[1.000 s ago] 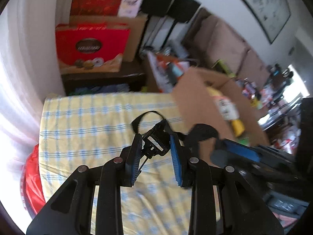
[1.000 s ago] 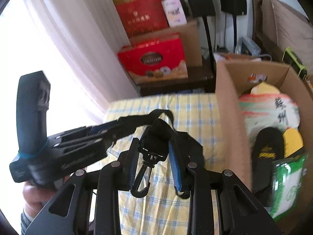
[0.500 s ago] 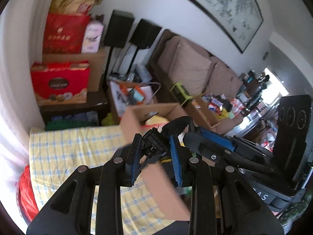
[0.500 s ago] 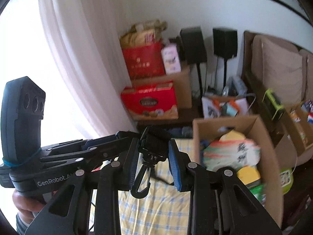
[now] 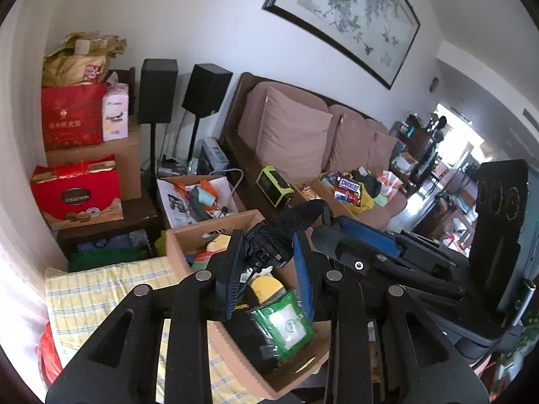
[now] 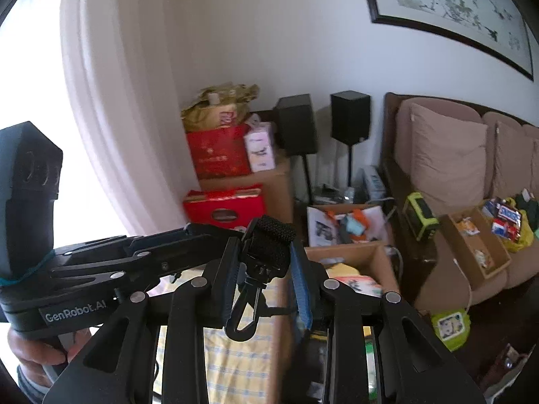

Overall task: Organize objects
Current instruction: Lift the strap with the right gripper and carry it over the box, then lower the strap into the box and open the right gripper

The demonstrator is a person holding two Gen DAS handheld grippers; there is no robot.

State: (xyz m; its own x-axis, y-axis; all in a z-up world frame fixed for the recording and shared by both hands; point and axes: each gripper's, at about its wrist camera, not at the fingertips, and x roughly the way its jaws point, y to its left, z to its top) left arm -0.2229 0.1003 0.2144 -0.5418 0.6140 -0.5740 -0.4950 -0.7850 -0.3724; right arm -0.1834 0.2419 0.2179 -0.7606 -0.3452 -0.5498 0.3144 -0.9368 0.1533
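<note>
"GenRobot.AI" is read on the left gripper (image 6: 232, 245) at 9 o'clock; "SNICKERS" (image 5: 349, 185) and "COLLECTION" (image 5: 75, 198) are legible. One black strap (image 5: 296, 217) is clamped by both grippers, the right gripper (image 6: 262, 279) at its clip (image 6: 246, 306), above one open cardboard box (image 5: 219, 340). Two speakers (image 5: 158, 91) are counted.

strap (image 6: 271, 235): black woven webbing, padded section | state: lifted off the surface, its end arching above both sets of pads | metal swivel clip (image 6: 247, 298): black, hangs down | position: above open cardboard box (image 5: 202, 232) of packets
</note>
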